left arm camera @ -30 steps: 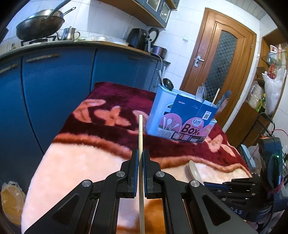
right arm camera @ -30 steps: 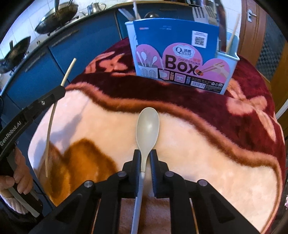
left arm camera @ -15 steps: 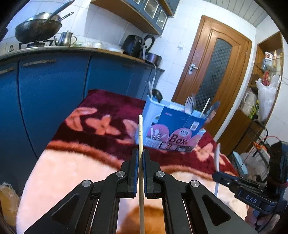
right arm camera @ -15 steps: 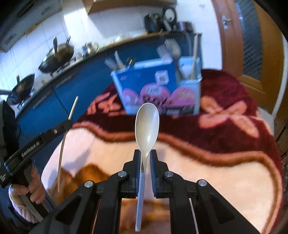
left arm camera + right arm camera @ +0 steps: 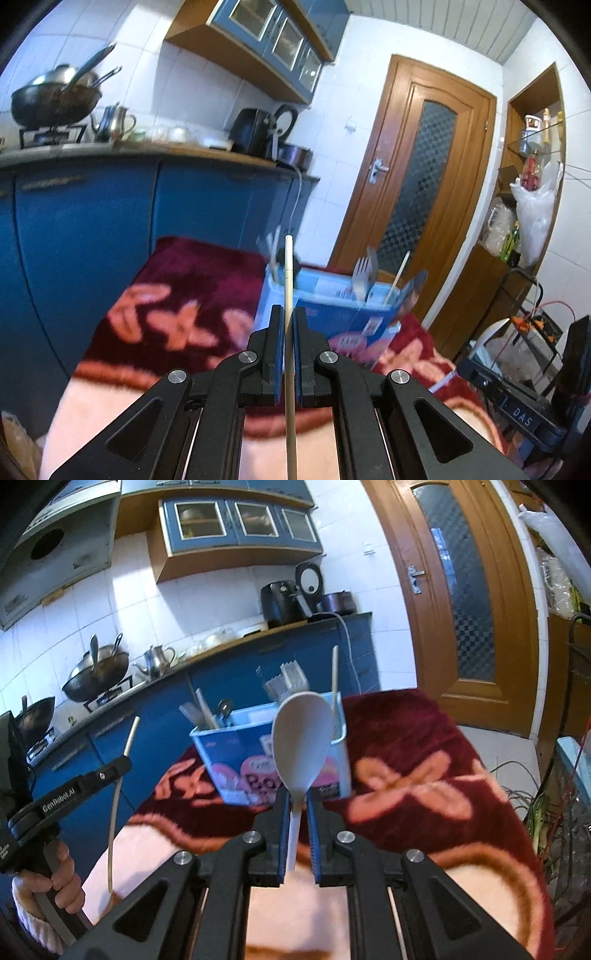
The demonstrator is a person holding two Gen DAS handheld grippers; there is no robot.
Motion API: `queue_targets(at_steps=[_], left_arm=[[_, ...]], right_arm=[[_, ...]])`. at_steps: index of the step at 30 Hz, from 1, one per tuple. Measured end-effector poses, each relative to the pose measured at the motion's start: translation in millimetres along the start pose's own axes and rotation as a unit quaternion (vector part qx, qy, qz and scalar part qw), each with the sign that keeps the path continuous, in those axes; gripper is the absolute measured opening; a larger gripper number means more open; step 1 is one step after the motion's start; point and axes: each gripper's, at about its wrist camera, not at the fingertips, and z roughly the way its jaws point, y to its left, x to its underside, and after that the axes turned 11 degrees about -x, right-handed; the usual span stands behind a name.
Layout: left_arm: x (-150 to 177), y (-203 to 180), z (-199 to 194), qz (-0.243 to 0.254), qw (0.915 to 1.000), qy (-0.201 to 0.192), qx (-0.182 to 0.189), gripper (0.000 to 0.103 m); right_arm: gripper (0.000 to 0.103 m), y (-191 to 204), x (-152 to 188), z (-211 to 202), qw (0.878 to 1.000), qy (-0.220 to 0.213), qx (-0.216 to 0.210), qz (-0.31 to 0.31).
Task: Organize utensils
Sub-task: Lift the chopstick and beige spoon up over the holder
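Note:
My left gripper is shut on a pale wooden chopstick that points up and forward, above the table. My right gripper is shut on the handle of a grey-white plastic spoon, bowl up, lifted above the table. The blue utensil box stands ahead on the dark red part of the blanket and holds forks, a chopstick and other utensils; it also shows in the left wrist view. The left gripper with its chopstick appears at the left of the right wrist view.
The table is covered by a plush red and cream blanket. Blue kitchen cabinets with woks and a kettle stand behind. A wooden door is at the right, shelves and bags beside it.
Both grippers have risen from the table and tilted up, carrying the chopstick and the spoon. The box now sits lower in both views.

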Motion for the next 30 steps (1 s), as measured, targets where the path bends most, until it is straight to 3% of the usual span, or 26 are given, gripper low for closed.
queue_targets(at_steps=[6, 15, 30], left_arm=[[-27, -12, 12, -0.008, 0.9988, -0.046, 0.017, 0.004], [-62, -32, 39, -0.003, 0.9936, -0.113, 0.012, 0.004], [-72, -51, 79, -0.015, 0.9765, -0.209, -0.051, 0.004]], right_arm=[[0.011, -7, -17, -7, 0.999, -0.034, 0.013, -0.010], [0.011, -18, -37, -6, 0.998, -0.061, 0.014, -0.013], [0.011, -25, -59, 9, 0.997, -0.077, 0.016, -0.020]])
